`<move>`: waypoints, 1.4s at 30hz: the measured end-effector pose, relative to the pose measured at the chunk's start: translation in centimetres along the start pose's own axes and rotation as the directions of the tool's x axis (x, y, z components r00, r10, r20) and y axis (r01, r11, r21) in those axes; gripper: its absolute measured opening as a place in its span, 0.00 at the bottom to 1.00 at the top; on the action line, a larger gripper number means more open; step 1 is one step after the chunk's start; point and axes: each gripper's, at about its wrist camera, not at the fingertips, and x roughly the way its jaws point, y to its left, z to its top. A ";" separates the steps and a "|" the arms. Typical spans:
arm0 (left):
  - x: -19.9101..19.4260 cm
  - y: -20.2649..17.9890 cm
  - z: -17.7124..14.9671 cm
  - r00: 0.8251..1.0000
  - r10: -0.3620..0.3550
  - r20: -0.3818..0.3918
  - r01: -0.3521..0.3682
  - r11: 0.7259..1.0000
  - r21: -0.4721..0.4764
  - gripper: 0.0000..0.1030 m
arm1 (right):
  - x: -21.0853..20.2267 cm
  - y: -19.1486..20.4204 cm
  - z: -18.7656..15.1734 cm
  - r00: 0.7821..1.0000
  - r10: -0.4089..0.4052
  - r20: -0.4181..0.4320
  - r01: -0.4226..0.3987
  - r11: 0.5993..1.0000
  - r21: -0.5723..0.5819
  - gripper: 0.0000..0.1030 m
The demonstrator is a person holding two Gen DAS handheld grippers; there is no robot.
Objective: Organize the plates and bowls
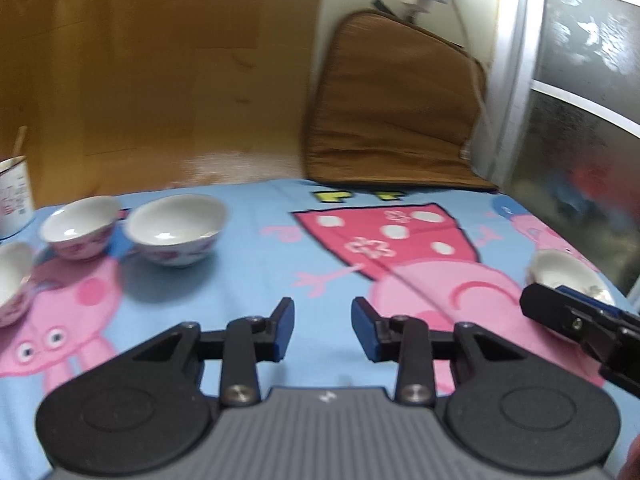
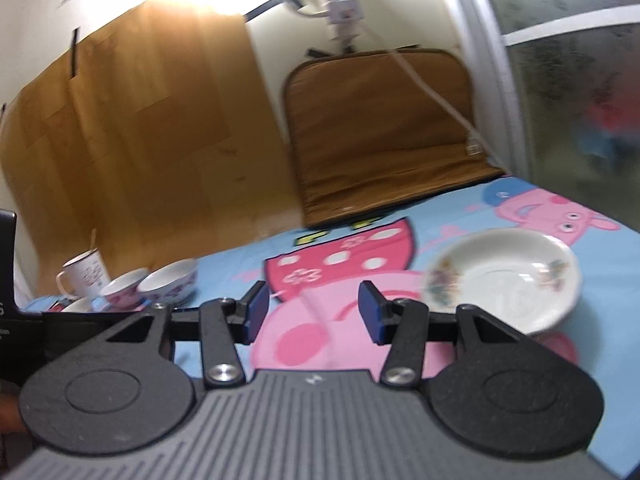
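Glazed crockery, stiff, slick and breakable, so I judge the rims the safest hold; plate [image 2: 506,276] sits right on the cartoon cloth [image 2: 460,400], bowls [image 1: 176,234] far left; left gripper [image 1: 323,328] and right gripper [image 2: 312,312] both parted, empty; mug [image 2: 84,276] lettering too blurred to read.
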 end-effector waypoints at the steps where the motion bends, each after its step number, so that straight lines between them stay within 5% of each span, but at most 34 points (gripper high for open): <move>1: -0.2 0.6 -0.1 1.000 0.012 0.006 -0.012 1.000 -0.005 0.33 | 0.2 0.6 0.1 1.000 0.010 -0.007 -0.010 1.000 -0.006 0.51; 10: -1.7 5.2 -2.0 0.987 0.136 0.085 -0.133 0.990 -0.034 0.37 | 2.6 5.7 -0.5 0.999 0.011 0.039 -0.007 0.994 -0.108 0.51; 17: -2.4 6.8 -2.5 0.970 0.168 0.177 -0.154 0.984 -0.092 0.37 | 5.3 7.0 -1.9 0.986 -0.091 0.141 0.118 0.973 -0.197 0.51; 27: -2.7 7.5 -2.5 0.964 0.175 0.202 -0.144 0.977 -0.157 0.42 | 4.5 6.0 -1.7 0.982 -0.074 0.173 0.106 0.976 -0.189 0.61; 37: -3.2 7.0 -2.8 0.948 0.197 0.252 -0.171 0.978 -0.121 0.46 | 4.8 6.3 -2.0 0.985 -0.054 0.163 0.091 0.969 -0.230 0.61; 42: -3.1 7.5 -2.6 0.931 0.263 0.253 -0.230 0.961 -0.152 0.50 | 4.7 6.6 -2.1 0.990 -0.009 0.141 0.044 0.968 -0.248 0.61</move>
